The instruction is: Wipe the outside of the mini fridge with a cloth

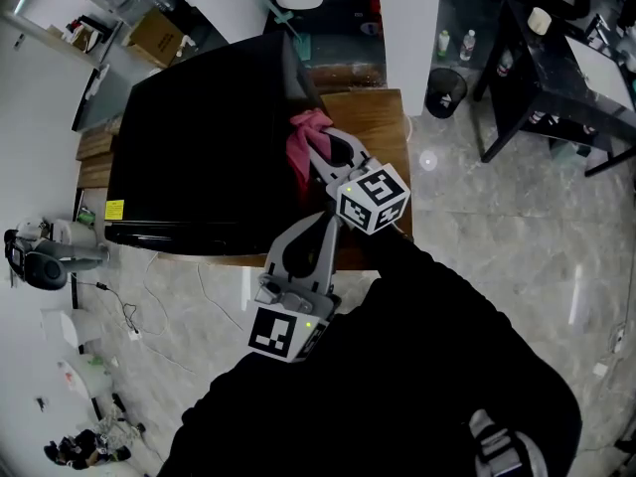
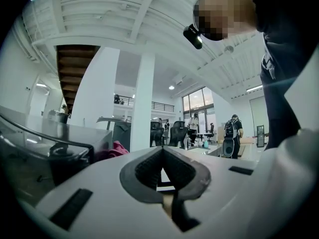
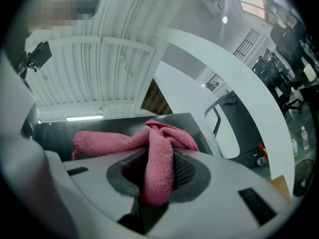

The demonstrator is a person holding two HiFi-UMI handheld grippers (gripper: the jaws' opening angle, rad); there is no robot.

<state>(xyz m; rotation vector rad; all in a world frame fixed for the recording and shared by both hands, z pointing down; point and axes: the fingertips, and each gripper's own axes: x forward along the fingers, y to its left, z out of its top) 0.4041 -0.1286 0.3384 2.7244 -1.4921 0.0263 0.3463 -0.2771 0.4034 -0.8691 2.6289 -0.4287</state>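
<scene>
A pale, glossy tiled floor (image 1: pixel 497 237) spreads round a wooden table (image 1: pixel 373 117), seen from steeply above. On the table stands a black mini fridge (image 1: pixel 199 147), which covers most of the tabletop. A small black bin (image 1: pixel 446 91) sits on the floor just beyond the table's far right corner. The person, in dark sleeves, holds a gripper in each hand. The right gripper (image 3: pixel 158 169) reaches to the fridge's right side, its jaws clamped on a pink cloth (image 1: pixel 306 139). The cloth is bunched against the dark fridge wall near its upper edge, with one fold running down between the jaws and another trailing off to the left. The left gripper (image 2: pixel 162 156) hangs lower, just beside and beneath the right one, away from the fridge. Its jaws are pressed together with nothing between them.
</scene>
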